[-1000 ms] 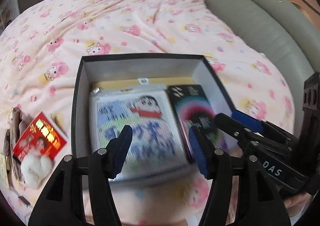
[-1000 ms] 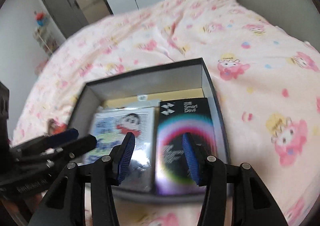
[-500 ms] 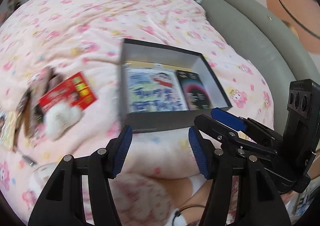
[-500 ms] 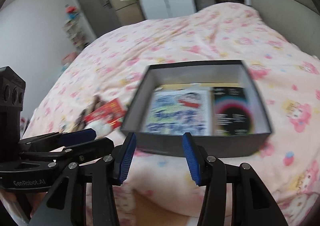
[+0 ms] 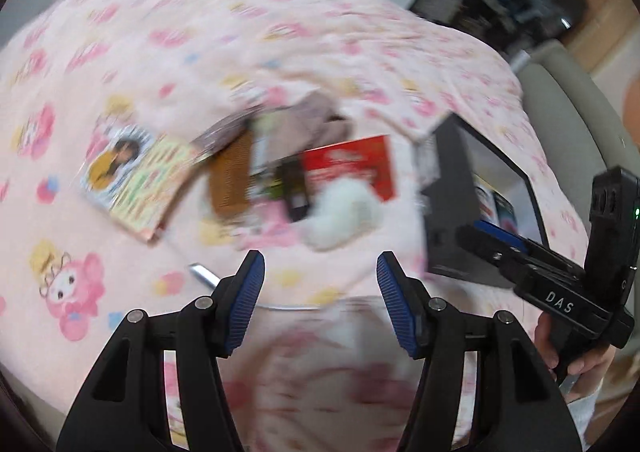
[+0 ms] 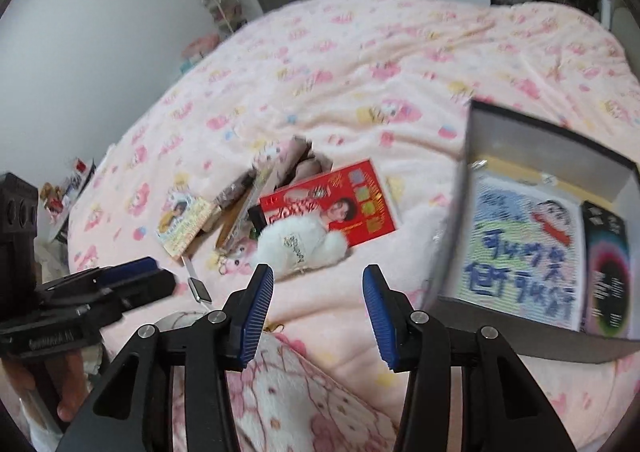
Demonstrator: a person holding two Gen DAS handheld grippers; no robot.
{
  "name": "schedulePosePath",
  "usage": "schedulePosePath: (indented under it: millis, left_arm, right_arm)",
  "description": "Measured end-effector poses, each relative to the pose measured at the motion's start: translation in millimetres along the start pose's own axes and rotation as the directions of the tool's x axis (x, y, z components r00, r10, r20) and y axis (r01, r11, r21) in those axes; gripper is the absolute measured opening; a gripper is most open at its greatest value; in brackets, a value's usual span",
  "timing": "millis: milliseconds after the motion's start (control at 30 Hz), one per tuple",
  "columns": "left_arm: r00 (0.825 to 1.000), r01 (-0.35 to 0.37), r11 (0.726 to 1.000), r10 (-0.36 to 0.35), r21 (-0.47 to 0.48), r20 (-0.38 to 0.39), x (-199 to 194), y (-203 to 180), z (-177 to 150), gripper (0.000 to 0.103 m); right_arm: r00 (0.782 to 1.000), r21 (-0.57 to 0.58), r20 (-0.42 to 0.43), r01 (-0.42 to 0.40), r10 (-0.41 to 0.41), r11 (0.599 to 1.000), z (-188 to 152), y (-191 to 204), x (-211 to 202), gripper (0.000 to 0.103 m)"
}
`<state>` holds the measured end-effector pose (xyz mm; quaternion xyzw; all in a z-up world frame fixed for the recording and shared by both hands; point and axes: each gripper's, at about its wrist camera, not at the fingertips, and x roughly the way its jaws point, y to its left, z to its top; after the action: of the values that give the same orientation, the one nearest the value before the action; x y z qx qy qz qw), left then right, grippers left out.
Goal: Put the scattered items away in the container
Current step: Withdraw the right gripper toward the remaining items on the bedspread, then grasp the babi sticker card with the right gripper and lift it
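A dark open box (image 6: 452,212) sits on the pink bed at the right, holding a cartoon booklet (image 6: 524,240) and a black pack (image 6: 608,272); it also shows in the left wrist view (image 5: 452,188). Left of it lies a pile: a red booklet (image 6: 344,204), a white fluffy toy (image 6: 300,244), a yellow-green booklet (image 6: 184,220), brown items. The left view shows the red booklet (image 5: 352,168), the toy (image 5: 340,212) and the yellow-green booklet (image 5: 136,176). My left gripper (image 5: 320,300) and right gripper (image 6: 316,304) are both open, empty, short of the pile.
A small silver object (image 6: 200,290) lies on the blanket near the pile's front. A grey padded headboard (image 5: 576,120) runs along the right. A pink patterned cloth (image 6: 304,396) lies under my grippers. Shelves and doors stand beyond the bed.
Both grippers have pulled back from the box and swung left; the scattered pile now lies ahead of them and the box sits at the right. Both stay open and empty.
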<state>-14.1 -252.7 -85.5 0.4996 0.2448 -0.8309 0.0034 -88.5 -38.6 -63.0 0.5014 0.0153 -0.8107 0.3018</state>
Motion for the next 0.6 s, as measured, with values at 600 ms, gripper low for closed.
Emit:
schedulePosePath:
  millis: [600]
  left_arm:
    - [0.980,-0.122,0.923,0.171,-0.366,0.104,24.6,157.6,9.0,0.059]
  right_arm:
    - [0.972,-0.103,-0.214,-0.120,0.096,0.987,60.6,63.4,105.3,0.043]
